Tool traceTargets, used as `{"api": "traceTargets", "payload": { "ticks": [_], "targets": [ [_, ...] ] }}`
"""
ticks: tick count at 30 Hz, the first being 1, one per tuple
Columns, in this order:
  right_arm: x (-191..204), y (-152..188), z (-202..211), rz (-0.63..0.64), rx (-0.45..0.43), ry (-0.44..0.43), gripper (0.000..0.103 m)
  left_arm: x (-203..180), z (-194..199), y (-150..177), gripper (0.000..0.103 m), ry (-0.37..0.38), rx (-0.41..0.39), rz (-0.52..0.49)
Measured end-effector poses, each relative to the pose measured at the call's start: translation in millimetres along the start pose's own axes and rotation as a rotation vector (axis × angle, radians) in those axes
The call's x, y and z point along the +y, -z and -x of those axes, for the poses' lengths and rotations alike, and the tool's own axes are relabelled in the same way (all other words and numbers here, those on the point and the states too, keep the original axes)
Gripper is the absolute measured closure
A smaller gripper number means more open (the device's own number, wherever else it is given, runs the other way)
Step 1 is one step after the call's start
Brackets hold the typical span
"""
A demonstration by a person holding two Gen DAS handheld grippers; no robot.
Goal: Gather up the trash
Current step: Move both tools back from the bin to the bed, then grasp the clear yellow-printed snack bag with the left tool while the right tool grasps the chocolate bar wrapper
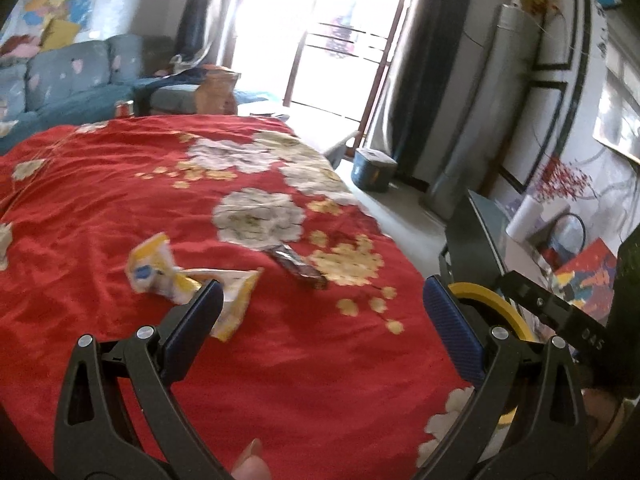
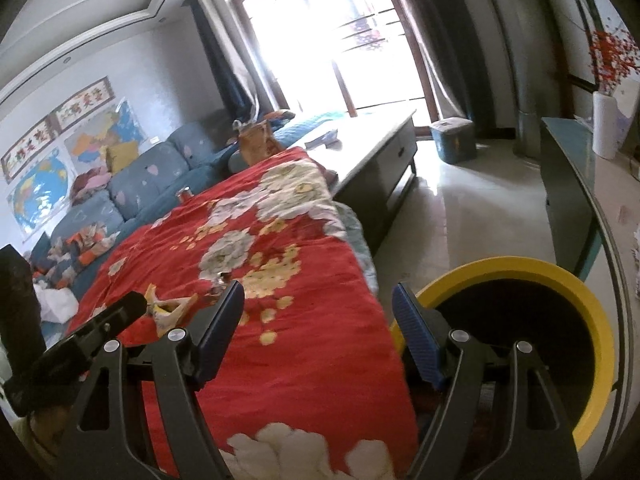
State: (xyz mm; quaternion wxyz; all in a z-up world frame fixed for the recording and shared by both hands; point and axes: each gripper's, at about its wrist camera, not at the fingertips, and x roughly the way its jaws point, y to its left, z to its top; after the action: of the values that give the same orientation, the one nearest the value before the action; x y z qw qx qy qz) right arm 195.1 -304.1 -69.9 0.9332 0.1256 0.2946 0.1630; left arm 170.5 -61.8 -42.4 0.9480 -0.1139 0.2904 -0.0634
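A crumpled yellow and white wrapper lies on the red flowered cloth; it also shows in the right wrist view. A dark brown snack wrapper lies just right of it. My left gripper is open and empty above the cloth, its left fingertip close over the yellow wrapper. My right gripper is open and empty over the cloth's right edge. A yellow-rimmed black bin stands on the floor beside it and shows in the left wrist view.
A blue sofa with scattered items runs behind the cloth-covered table. A low white cabinet, a blue box and a side counter with a vase stand around the pale floor.
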Motion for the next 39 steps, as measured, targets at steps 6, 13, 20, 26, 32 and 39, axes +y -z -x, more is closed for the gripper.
{"api": "traceTargets", "payload": {
  "ticks": [6,13,20,26,32,39],
  "targets": [
    [18.7,-3.9,-17.3,0.021,0.039,-0.050,0.029,30.1,4.9,-4.7,0.011,-0.043,-0.013,0.063],
    [48.2,-2.8,-47.5,0.069,0.103,-0.094,0.029,68.8,6.5,-6.7,0.011,-0.085,-0.013,0.158],
    [75.7,-2.2,-84.0,0.165,0.172,-0.103,0.029,103.2,2.5,-4.3,0.011,-0.089,0.009,0.266],
    [89.9,0.5,-113.3,0.187,0.232,-0.122,0.030,115.0,-12.0,2.8,0.014,-0.054,0.057,0.328],
    [97.8,6.8,-146.4,0.206,0.304,-0.122,0.039,120.0,-27.7,10.8,0.031,-0.013,0.110,0.373],
    [87.1,9.2,-158.5,0.153,0.336,-0.136,0.072,121.5,-39.4,15.1,0.043,0.006,0.138,0.395]
  ]
}}
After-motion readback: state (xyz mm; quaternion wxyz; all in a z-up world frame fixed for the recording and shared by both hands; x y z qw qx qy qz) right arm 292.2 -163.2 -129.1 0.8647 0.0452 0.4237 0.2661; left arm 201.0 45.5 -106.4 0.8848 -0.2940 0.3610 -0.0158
